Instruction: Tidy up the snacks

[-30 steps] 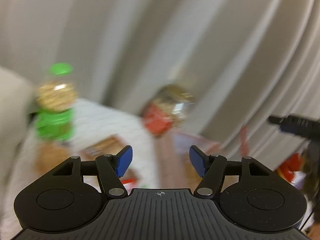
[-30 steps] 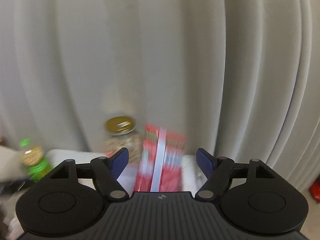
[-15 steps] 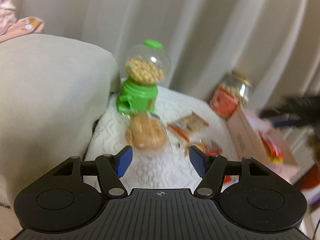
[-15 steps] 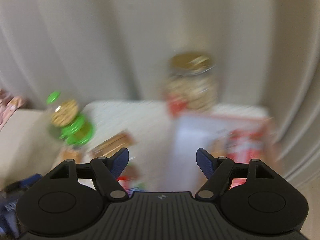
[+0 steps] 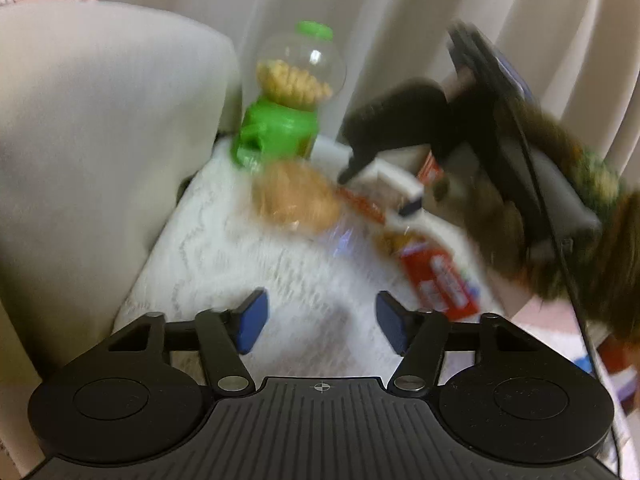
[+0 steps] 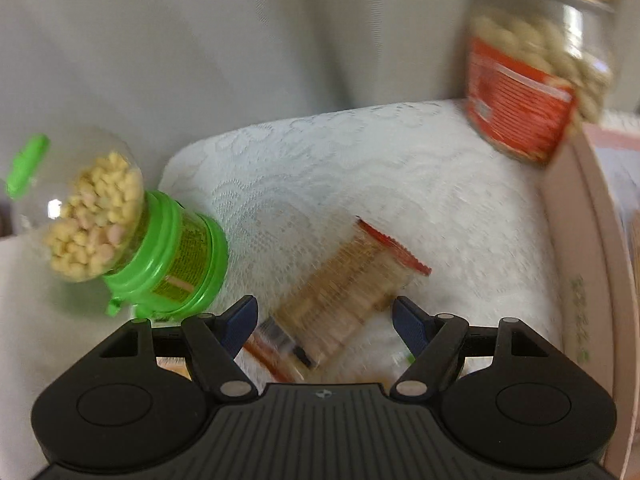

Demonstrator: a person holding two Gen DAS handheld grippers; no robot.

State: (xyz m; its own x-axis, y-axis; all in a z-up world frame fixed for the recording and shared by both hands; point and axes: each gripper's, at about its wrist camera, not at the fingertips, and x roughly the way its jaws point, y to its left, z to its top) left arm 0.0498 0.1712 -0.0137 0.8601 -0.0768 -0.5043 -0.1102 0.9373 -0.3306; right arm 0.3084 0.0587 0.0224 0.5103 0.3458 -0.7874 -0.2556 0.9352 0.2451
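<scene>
My left gripper (image 5: 320, 320) hangs low over the white lace cloth (image 5: 248, 264); its jaws are closing with nothing between them. Beyond it lie a round biscuit in clear wrap (image 5: 296, 196) and a red packet (image 5: 440, 280). A green dispenser with a clear globe of pale sweets (image 5: 286, 120) stands at the back. My right gripper (image 6: 324, 316) is open and points down at a cracker packet with a red end (image 6: 348, 292), which lies between its fingers in the picture; whether they touch it I cannot tell. In the left wrist view the right gripper (image 5: 372, 160) shows blurred over that packet.
A glass jar with a gold lid and red label (image 6: 528, 80) stands at the cloth's far right corner. A pink cardboard box (image 6: 580, 220) borders the cloth on the right. A beige sofa arm (image 5: 100, 140) rises on the left, with pale curtains behind.
Both views have swung down from the curtains to the cloth. The right gripper has come in over the cracker packet. The left gripper sank closer to the cloth and its jaws narrowed.
</scene>
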